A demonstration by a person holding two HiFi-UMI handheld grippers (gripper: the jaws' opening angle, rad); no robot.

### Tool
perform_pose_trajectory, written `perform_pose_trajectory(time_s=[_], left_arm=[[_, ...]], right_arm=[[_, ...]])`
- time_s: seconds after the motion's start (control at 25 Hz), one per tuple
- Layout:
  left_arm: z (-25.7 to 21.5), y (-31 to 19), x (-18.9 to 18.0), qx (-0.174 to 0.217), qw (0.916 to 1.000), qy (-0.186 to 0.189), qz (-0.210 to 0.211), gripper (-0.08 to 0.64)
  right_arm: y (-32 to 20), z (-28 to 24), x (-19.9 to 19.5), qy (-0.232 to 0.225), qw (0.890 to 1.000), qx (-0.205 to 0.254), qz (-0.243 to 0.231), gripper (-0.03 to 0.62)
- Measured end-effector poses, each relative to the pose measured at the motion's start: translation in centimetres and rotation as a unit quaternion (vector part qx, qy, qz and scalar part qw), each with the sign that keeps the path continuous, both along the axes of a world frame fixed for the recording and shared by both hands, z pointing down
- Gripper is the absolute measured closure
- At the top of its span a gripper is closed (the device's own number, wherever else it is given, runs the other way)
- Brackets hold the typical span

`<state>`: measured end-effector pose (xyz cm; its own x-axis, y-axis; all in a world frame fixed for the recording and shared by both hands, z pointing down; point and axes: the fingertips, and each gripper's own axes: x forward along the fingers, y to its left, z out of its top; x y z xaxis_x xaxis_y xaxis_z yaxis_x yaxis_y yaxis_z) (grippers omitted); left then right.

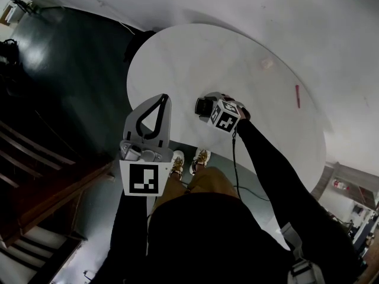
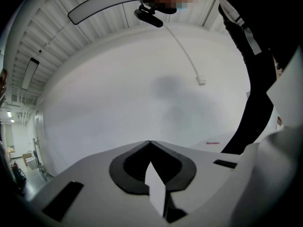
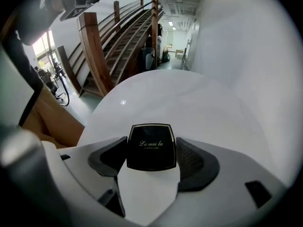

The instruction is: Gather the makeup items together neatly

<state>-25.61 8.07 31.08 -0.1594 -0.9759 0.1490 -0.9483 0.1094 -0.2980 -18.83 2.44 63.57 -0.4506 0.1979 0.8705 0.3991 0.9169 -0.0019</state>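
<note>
A black square powder compact (image 3: pixel 151 146) with gold lettering lies flat on the round white table (image 1: pixel 177 52) near its front edge. My right gripper (image 3: pixel 151 143) points steeply down over it. Its dark pads (image 3: pixel 196 162) flank the compact's two sides at their widest, with no clear squeeze on it. In the head view the compact (image 1: pixel 203 106) shows just ahead of the right gripper (image 1: pixel 205 101). My left gripper (image 1: pixel 164 97) hovers at the table's left front edge, its tips together and nothing between them (image 2: pixel 150 142). A thin red stick (image 1: pixel 297 96) and a small pale item (image 1: pixel 266 64) lie far right.
A wooden staircase (image 1: pixel 35 176) and dark floor (image 1: pixel 77 64) lie to the left of the table. The person's shoes (image 1: pixel 189 161) stand under the front edge. The red stick (image 2: pixel 212 143) also shows in the left gripper view. A white wall curves behind the table.
</note>
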Motion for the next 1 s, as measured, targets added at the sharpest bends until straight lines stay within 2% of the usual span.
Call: perform_pose_trajectory(time_s=[0.16,0.32,0.44,0.64,0.8,1.0], left_arm=[[0.1,-1.3,0.9,-0.003,0.9999,-0.007,0.012,0.546],[0.0,-3.5,2.7,-0.003,0.9989,-0.013,0.045,0.546],[0.1,-5.4,4.5,0.003,0.998,0.003,0.063,0.546],[0.0,-8.3,7.8,0.008,0.9954,0.016,0.094,0.546],[0.0,-10.4,10.8,0.013,0.9923,0.05,0.113,0.546],[-0.4,-12.7,15.1,0.017,0.9867,0.047,0.154,0.546]], right_arm=[[-1.4,-2.1,0.9,-0.044,0.994,-0.049,0.089,0.265],[-2.9,-4.3,2.6,-0.081,0.976,-0.094,0.18,0.265],[-3.9,-5.9,4.5,-0.106,0.96,-0.113,0.232,0.265],[-6.2,-8.1,8.2,-0.142,0.934,-0.118,0.307,0.265],[-8.0,-9.0,11.6,-0.158,0.911,-0.123,0.361,0.267],[-10.4,-8.4,16.5,-0.166,0.885,-0.118,0.419,0.265]])
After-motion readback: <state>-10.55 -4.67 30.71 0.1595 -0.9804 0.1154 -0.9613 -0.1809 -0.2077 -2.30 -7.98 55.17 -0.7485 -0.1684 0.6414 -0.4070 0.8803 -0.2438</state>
